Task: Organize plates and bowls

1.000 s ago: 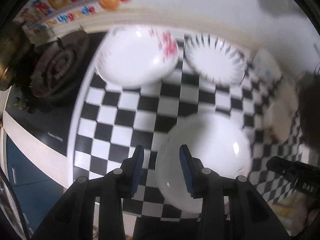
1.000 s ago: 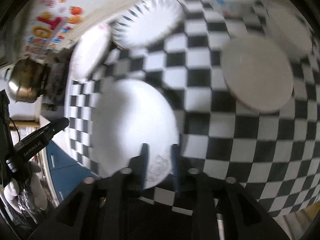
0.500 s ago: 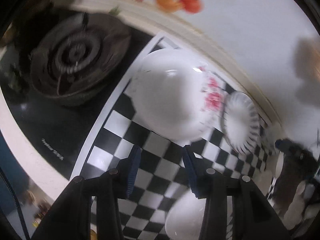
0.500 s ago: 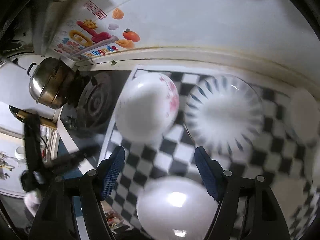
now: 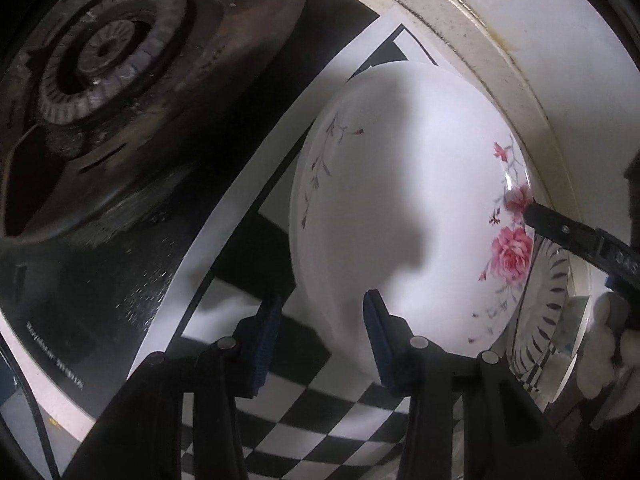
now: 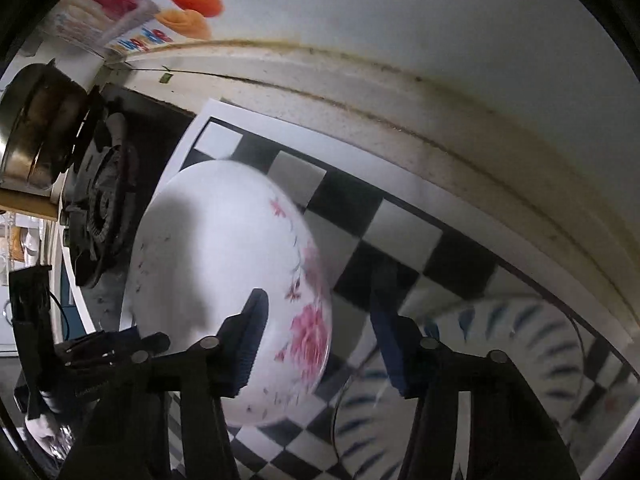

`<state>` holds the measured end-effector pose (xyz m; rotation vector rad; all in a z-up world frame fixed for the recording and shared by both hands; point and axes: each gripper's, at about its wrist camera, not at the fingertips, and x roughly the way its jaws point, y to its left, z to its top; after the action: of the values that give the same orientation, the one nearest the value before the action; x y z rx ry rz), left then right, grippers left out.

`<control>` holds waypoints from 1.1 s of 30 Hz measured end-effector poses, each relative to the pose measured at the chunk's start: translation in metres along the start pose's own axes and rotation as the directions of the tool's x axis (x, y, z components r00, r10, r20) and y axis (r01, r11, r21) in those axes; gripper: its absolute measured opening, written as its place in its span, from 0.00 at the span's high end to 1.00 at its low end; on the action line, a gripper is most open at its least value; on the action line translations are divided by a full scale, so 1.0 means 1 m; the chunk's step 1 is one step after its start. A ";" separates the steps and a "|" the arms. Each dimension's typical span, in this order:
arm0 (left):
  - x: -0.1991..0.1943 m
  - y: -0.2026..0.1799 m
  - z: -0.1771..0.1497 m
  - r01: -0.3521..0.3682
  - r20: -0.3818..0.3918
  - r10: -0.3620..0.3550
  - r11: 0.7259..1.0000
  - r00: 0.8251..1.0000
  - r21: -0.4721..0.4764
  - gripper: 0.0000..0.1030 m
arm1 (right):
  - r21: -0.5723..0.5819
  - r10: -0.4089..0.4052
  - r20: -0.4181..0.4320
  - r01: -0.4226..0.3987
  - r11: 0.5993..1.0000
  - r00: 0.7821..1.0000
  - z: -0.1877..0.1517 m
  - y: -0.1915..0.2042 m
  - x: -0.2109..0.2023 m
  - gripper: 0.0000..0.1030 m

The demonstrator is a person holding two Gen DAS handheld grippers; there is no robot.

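A white plate with pink flowers [image 5: 408, 208] lies on the black-and-white checkered mat [image 5: 304, 412] by the stove. My left gripper [image 5: 320, 336] is open, its jaws astride the plate's near rim. The same plate shows in the right wrist view [image 6: 224, 280]. My right gripper [image 6: 316, 336] is open, its jaws astride the plate's flowered right rim. A clear plate with dark blue rays [image 6: 500, 384] lies just right of it and shows at the right in the left wrist view [image 5: 548, 304].
A gas burner [image 5: 108, 60] on a black hob sits left of the mat. A steel pot [image 6: 36, 124] stands on the far burner. The wall and a raised counter ledge [image 6: 440, 116] run behind the mat.
Both grippers have left the plain white plate at the front and moved in to the flowered plate at the back left. The right gripper, nearly shut a second ago, has opened.
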<state>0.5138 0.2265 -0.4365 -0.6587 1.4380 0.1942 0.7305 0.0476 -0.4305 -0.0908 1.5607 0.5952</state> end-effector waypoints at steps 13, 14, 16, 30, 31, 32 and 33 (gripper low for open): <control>0.010 -0.013 0.007 -0.011 0.018 0.010 1.000 1.000 0.018 0.78 | 0.016 0.106 -0.048 -0.105 0.994 0.993 0.026 -0.008 0.033 0.82; 0.007 -0.010 0.008 -0.012 0.020 0.012 1.000 1.000 0.020 0.78 | 0.011 0.103 -0.045 -0.103 0.995 0.994 0.024 -0.007 0.032 0.82; 0.005 -0.008 0.007 -0.011 0.023 0.010 1.000 1.000 0.019 0.78 | 0.005 0.102 -0.044 -0.102 0.995 0.994 0.020 -0.004 0.029 0.83; -0.034 -0.036 -0.021 -0.024 0.087 0.012 0.990 0.996 0.136 0.78 | 0.029 0.132 0.032 -0.133 0.991 0.991 -0.017 0.007 -0.021 0.88; -0.038 -0.039 -0.024 -0.022 0.090 0.009 0.989 0.996 0.149 0.78 | 0.034 0.138 0.044 -0.139 0.990 0.989 -0.022 0.007 -0.027 0.88; -0.042 -0.042 -0.029 -0.020 0.092 0.005 0.987 0.996 0.158 0.78 | 0.041 0.144 0.060 -0.147 0.988 0.988 -0.028 0.008 -0.035 0.88; -0.046 -0.044 -0.033 -0.017 0.094 0.002 0.986 0.996 0.168 0.78 | 0.047 0.149 0.071 -0.152 0.987 0.986 -0.033 0.008 -0.041 0.88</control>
<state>0.5012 0.1851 -0.3793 -0.4979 1.3513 0.1076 0.7013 0.0283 -0.3906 0.0868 1.5250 0.6687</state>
